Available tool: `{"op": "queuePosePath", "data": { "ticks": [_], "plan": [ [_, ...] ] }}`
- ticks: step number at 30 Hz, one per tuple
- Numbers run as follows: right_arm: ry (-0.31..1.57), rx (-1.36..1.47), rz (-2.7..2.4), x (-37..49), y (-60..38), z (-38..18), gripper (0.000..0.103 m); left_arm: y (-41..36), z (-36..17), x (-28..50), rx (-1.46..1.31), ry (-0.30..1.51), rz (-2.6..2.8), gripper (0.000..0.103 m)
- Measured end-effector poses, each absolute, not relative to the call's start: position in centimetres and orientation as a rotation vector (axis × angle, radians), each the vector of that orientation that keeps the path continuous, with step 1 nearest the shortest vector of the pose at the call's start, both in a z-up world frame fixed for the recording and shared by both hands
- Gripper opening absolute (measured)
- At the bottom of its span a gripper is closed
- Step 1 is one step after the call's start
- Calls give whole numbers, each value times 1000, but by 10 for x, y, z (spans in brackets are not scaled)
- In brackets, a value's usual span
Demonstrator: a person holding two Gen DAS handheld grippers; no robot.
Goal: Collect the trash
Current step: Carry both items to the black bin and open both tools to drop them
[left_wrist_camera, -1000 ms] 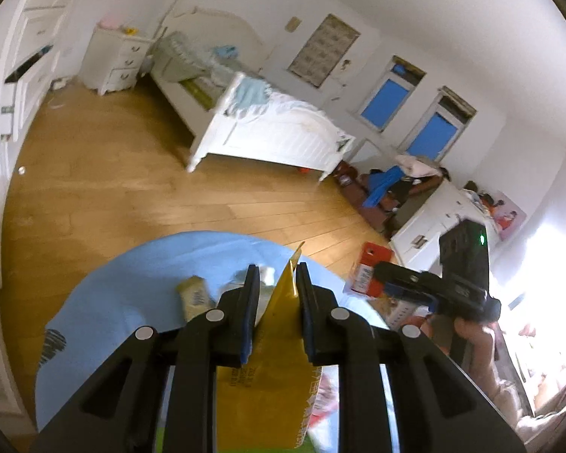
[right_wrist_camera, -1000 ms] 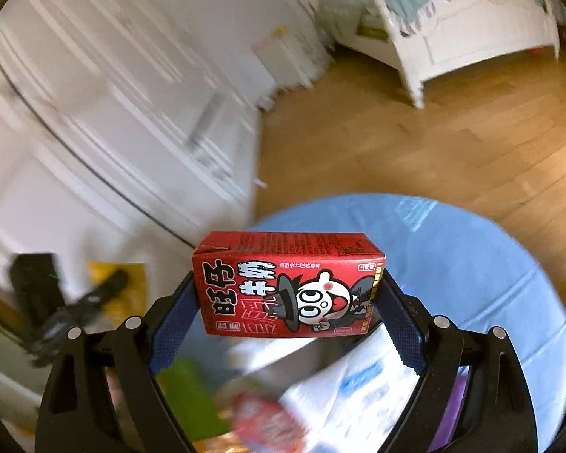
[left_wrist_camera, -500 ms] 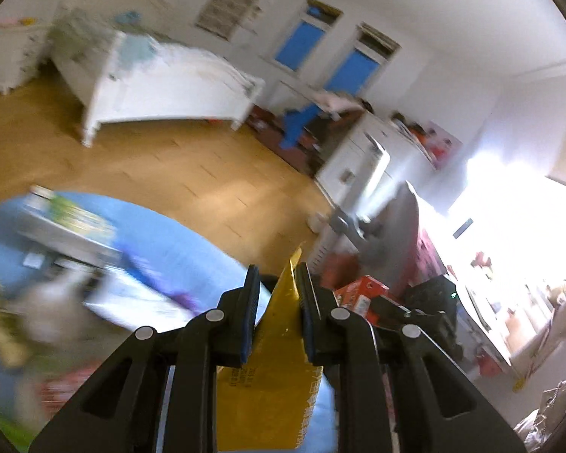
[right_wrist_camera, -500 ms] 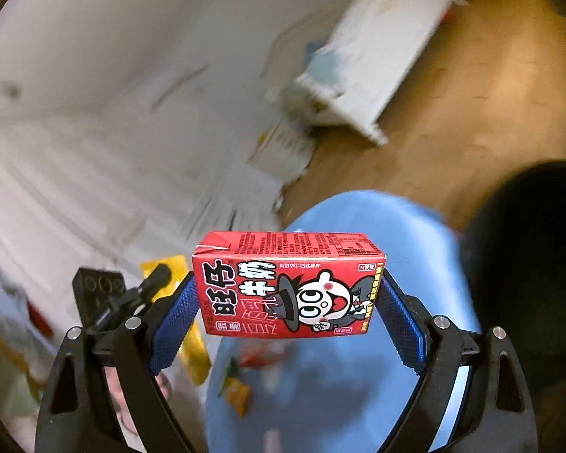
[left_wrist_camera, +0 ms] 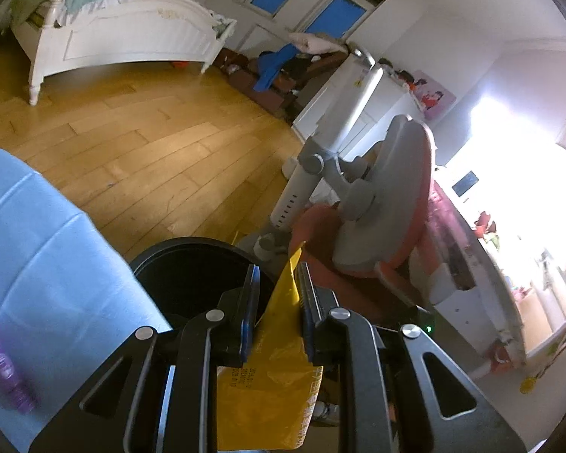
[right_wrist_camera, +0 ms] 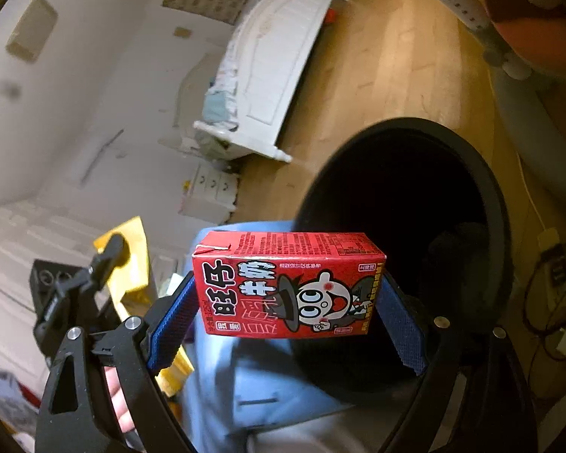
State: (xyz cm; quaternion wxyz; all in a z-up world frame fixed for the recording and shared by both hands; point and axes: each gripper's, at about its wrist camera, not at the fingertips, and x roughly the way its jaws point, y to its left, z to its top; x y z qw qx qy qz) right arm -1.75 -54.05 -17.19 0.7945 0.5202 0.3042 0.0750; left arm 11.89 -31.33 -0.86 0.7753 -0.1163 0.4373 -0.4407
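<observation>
My left gripper (left_wrist_camera: 277, 283) is shut on a yellow snack wrapper (left_wrist_camera: 271, 377) that hangs down between its pads. Just beyond the fingertips stands a black round trash bin (left_wrist_camera: 192, 253), its mouth dark. My right gripper (right_wrist_camera: 286, 294) is shut on a red milk carton (right_wrist_camera: 288, 285) held sideways across its blue pads. The trash bin (right_wrist_camera: 407, 204) fills the right wrist view behind the carton, to its upper right. The left gripper (right_wrist_camera: 111, 253) with the yellow wrapper (right_wrist_camera: 134, 253) shows at left there, with part of a hand below it.
A table with a light blue cloth (left_wrist_camera: 37, 249) lies left of the bin, a purple item (left_wrist_camera: 3, 373) on it. A grey and coral chair (left_wrist_camera: 377, 204) stands right of the bin. A white bed (left_wrist_camera: 124, 37), wooden floor (left_wrist_camera: 132, 143) and cables (right_wrist_camera: 554, 294) lie beyond.
Both grippers swung away from the blue table toward the black bin, which now sits right in front of them. The wrapper and the carton stay gripped as before.
</observation>
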Motion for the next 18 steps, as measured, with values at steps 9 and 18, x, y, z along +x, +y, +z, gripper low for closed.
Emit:
{"op": "queuePosePath", "data": {
  "ticks": [9, 18],
  "plan": [
    [693, 1099, 125, -17, -551, -185, 89, -339, -31, 128, -236, 977, -934, 20],
    [707, 1035, 51, -18, -552, -168, 95, -350, -25, 126, -199, 968, -902, 65]
  ]
}}
